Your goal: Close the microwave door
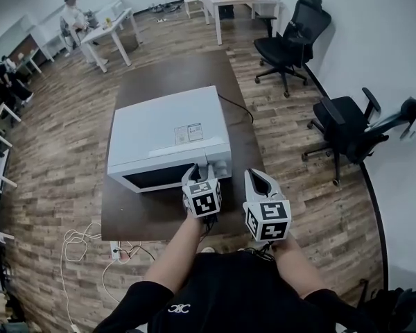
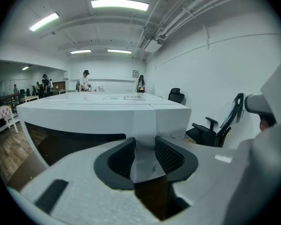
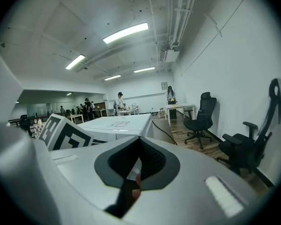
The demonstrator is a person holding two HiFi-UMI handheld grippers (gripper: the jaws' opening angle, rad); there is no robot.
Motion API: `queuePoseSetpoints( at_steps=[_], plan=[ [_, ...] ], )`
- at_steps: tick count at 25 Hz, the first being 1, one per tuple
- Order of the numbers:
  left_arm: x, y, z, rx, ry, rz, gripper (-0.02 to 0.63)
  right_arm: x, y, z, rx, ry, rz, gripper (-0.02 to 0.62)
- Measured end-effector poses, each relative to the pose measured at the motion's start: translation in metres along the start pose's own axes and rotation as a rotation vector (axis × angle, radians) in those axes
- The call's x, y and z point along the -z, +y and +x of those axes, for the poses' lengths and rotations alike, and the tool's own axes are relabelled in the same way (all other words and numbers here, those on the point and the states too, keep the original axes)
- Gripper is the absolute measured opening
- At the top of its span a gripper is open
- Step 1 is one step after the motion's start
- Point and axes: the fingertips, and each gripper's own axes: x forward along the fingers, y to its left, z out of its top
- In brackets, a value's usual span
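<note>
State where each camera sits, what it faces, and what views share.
Head view: person's head, steeply down at microwave on table; arms, left gripper, right gripper show.
Left gripper view: on that gripper, facing the microwave's front; jaws shut on its handle.
Right gripper view: on that gripper, facing past the microwave toward office chairs; jaws together.
Shared: every view shows the microwave.

Microwave (image 1: 168, 134) on brown table (image 1: 144, 217)

Bright, even light from ceiling strip lights (image 2: 119, 4); fisheye bending, dark corners; left gripper (image 2: 143, 159) soft-focused
</note>
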Motion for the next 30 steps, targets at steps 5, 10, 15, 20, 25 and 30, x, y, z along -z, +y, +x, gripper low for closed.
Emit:
queuePoseSetpoints(
  at_steps=[5,10,15,20,25,30],
  plan=[
    [-0.003,-0.004,-0.003,0.054,-0.024,0.020,0.212,0.000,0.001,0.000,-0.019,-0.005,0.003,0.009],
    [-0.019,0.002,-0.034,0.040,-0.115,-0.017,0.200,-0.005,0.012,0.005,-0.066,-0.005,0.008,0.009],
    [-0.041,0.012,-0.072,-0.003,-0.163,-0.003,0.011,-0.020,0.033,0.013,-0.113,-0.029,0.006,0.009],
    [-0.054,0.023,-0.097,-0.010,-0.174,-0.027,0.011,-0.033,0.055,0.027,-0.154,-0.056,0.003,0.008],
    [-0.068,0.039,-0.111,-0.028,-0.197,-0.047,0.011,-0.040,0.078,0.038,-0.188,-0.056,-0.044,0.008],
    [-0.071,0.052,-0.114,-0.045,-0.197,-0.052,0.011,-0.040,0.093,0.043,-0.206,-0.049,-0.056,0.008]
  ],
)
